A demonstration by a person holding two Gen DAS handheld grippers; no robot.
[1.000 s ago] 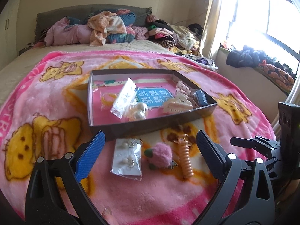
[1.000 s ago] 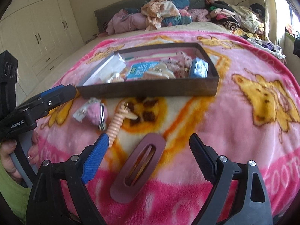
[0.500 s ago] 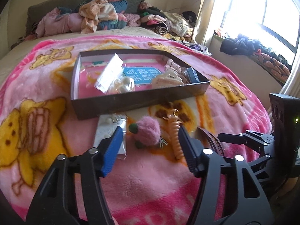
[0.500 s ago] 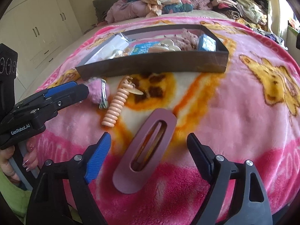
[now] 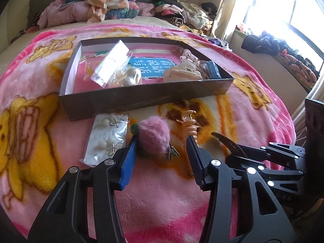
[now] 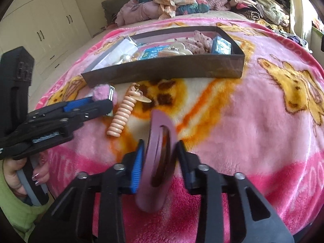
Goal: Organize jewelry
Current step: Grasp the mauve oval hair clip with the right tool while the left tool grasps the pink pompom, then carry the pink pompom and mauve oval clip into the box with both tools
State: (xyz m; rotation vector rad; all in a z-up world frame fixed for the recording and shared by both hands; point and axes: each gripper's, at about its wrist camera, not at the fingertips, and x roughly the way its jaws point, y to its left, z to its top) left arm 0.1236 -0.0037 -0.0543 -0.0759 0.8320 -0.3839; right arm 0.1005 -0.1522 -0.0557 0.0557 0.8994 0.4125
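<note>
A dark shallow box (image 5: 145, 99) holding several hair clips and packets lies on the pink blanket; it also shows in the right wrist view (image 6: 166, 70). My left gripper (image 5: 162, 141) is open, its fingers on either side of a pink fluffy clip (image 5: 155, 135). A peach spiral clip (image 5: 191, 128) lies just right of it, a bag of pearl earrings (image 5: 107, 139) to the left. My right gripper (image 6: 160, 156) is shut on a mauve oval hair clip (image 6: 160, 158), tilted on edge. The left gripper (image 6: 101, 105) shows there too.
The bed's pink bear blanket (image 5: 30, 141) covers the surface. Piled clothes (image 5: 109, 6) lie at the headboard. A window ledge with dark clothes (image 5: 269, 46) is to the right. White wardrobe doors (image 6: 40, 30) stand at left in the right wrist view.
My left gripper moved forward and narrowed around the pink fluffy clip. My right gripper moved down and shut on the mauve oval clip, tipping it on edge.
</note>
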